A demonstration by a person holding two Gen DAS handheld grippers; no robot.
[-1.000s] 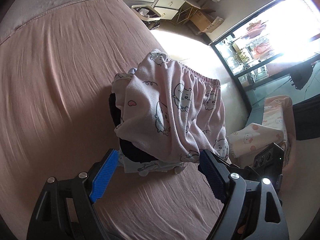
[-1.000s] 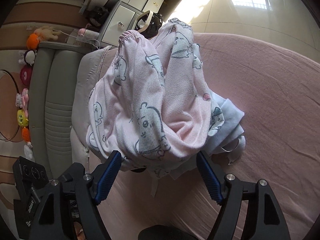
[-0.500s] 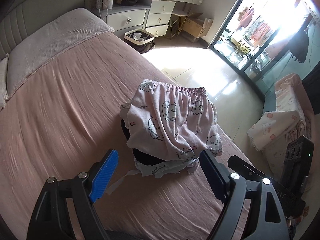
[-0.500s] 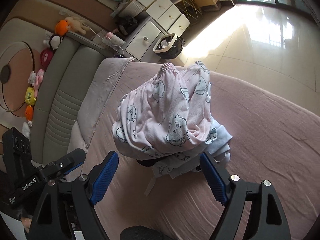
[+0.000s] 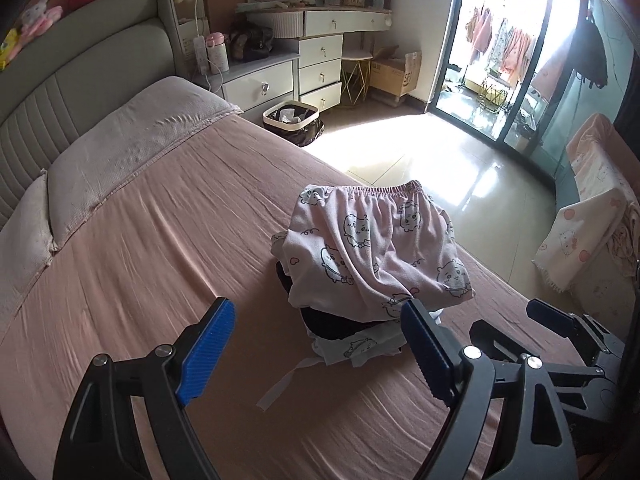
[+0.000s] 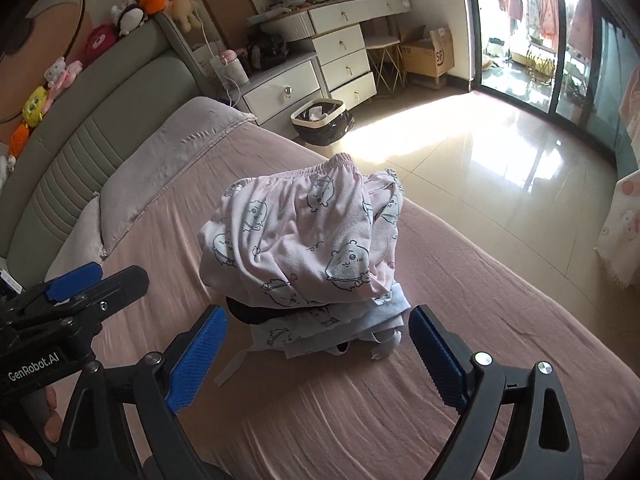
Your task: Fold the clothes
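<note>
1. Where the dusty-pink bed sheet (image 5: 152,264) meets its floor-side edge, a small stack of folded clothes lies, topped by the pale pink bear-print shorts with an elastic waistband (image 5: 372,248).
2. Beneath the shorts sit a dark garment (image 5: 340,322) and a light blue printed garment (image 6: 332,330), with a white strip of cloth (image 5: 280,388) trailing onto the sheet.
3. The left claw (image 5: 316,356) is released, its blue-padded jaws wide apart with nothing between them; it hangs above and short of the stack.
4. The right claw (image 6: 316,356) is also empty, its jaws opening wider, clear of the cloth.
5. Judgement: the pink shorts appear placed and let go; the fold is loose, with hems overhanging the layers below.
6. To do this step well, keep both claws clear of the cloth while drawing away, so no edge snags and topples the stack; squaring the overhang and tucking the trailing strip would tidy it.
</note>
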